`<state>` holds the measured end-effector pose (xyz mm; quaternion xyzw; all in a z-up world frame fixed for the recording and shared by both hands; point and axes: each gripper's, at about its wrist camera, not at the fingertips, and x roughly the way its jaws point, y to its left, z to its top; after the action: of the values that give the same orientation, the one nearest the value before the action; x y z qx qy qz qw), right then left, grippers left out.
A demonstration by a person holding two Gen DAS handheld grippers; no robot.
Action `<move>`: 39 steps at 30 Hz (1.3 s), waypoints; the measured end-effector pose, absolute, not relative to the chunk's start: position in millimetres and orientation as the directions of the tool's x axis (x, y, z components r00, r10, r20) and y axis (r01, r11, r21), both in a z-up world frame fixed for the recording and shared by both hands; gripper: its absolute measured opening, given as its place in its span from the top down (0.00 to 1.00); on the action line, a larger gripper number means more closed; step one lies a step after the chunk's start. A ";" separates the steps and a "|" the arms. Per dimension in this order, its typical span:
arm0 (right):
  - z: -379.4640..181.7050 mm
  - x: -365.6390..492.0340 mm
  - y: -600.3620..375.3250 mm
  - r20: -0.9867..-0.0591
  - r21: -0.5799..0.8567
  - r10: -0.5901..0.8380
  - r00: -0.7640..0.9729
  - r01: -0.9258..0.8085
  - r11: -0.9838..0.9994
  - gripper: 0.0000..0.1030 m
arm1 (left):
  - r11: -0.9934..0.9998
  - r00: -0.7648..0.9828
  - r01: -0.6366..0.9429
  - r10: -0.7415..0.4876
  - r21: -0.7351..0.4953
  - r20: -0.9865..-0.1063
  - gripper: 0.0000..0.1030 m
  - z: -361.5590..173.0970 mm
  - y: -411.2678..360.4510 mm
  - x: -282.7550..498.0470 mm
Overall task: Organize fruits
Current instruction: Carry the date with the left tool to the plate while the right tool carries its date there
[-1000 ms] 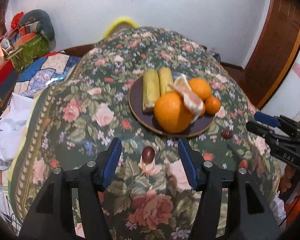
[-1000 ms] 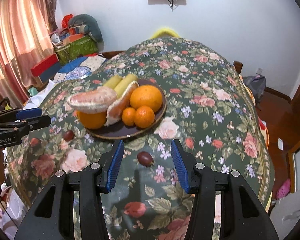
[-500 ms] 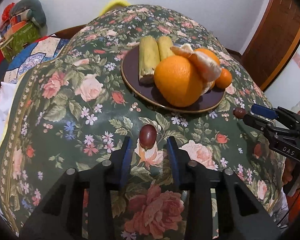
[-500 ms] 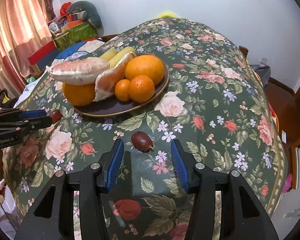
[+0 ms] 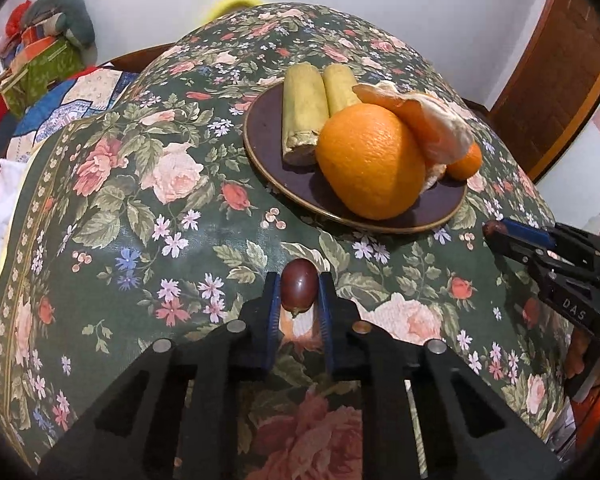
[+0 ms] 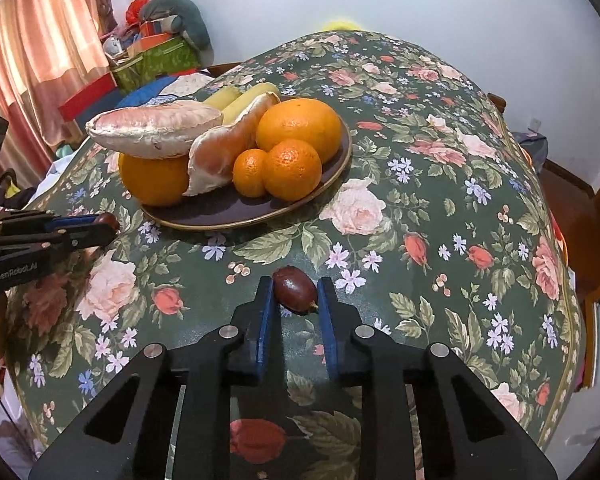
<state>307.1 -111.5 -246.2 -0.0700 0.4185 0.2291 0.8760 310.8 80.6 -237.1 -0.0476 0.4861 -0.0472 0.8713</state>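
At the bottom centre of the left wrist view, our left gripper (image 5: 299, 294) has closed its blue pads onto a small dark red fruit (image 5: 299, 285) that lies on the floral tablecloth (image 5: 140, 208); a second ago those jaws stood wide apart around it. At the bottom centre of the right wrist view, our right gripper (image 6: 294, 292) has likewise gone from half open to pinching a second dark fruit (image 6: 295, 289), which sits slightly askew between the pads. We judge both pickups made, so lifting to the plate (image 6: 332, 176) comes next.

The right view shows what the left hides: two small oranges (image 6: 278, 168) and a pale peeled segment (image 6: 156, 130) lying on top of the pile in the upper left. The left view shows the two green stalk pieces (image 5: 304, 116) at the back of the plate (image 5: 260, 140) more fully, and a large orange (image 5: 370, 160) in front. Each view also catches the other gripper at its edge, its tip closed on a dark fruit.
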 end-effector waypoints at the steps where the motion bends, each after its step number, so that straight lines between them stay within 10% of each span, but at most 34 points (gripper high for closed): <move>1: -245.6 307.2 -110.9 -0.764 0.069 0.344 0.545 -0.460 0.885 0.81 | 0.991 0.524 0.035 -0.128 -0.128 -0.842 0.83 -236.5 80.7 310.5; 39: -224.9 331.3 -68.6 -0.707 0.098 0.426 0.565 -0.519 0.849 0.82 | 0.991 0.621 0.009 -0.112 -0.137 -0.775 0.83 -208.1 89.4 350.5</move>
<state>331.3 -68.6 -224.9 -0.0605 0.3820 0.2677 0.8825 350.5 89.4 -208.1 -0.0598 0.4337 -0.0336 0.8984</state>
